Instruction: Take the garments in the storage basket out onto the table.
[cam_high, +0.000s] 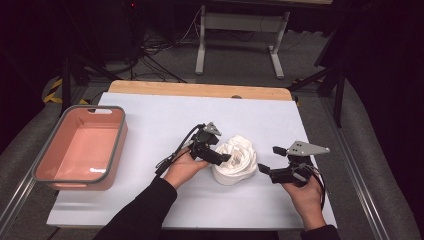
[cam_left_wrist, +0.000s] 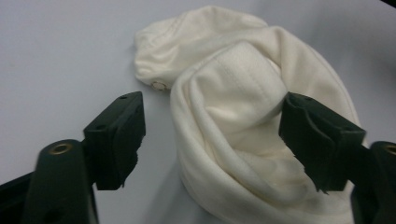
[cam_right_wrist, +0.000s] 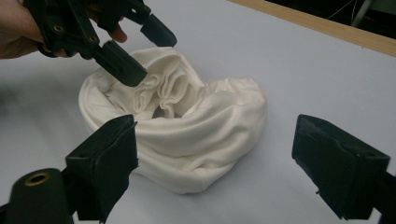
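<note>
A crumpled white cloth (cam_high: 235, 160) lies bunched in the middle of the white table cover. My left gripper (cam_high: 226, 152) is at the cloth's left side, open, with one jaw over the folds and the other off its edge. In the left gripper view the cloth (cam_left_wrist: 243, 126) fills the gap between the spread jaws, which are not closed on it. My right gripper (cam_high: 271, 159) is open just right of the cloth, apart from it. In the right gripper view the cloth (cam_right_wrist: 187, 126) lies ahead between the wide jaws, with the left gripper (cam_right_wrist: 142, 49) above it.
A salmon-pink bin (cam_high: 80, 147) with a grey rim stands empty at the table's left edge. The wooden table edge (cam_high: 200, 90) runs along the far side. Beyond it stand a grey frame (cam_high: 240, 30) and floor cables.
</note>
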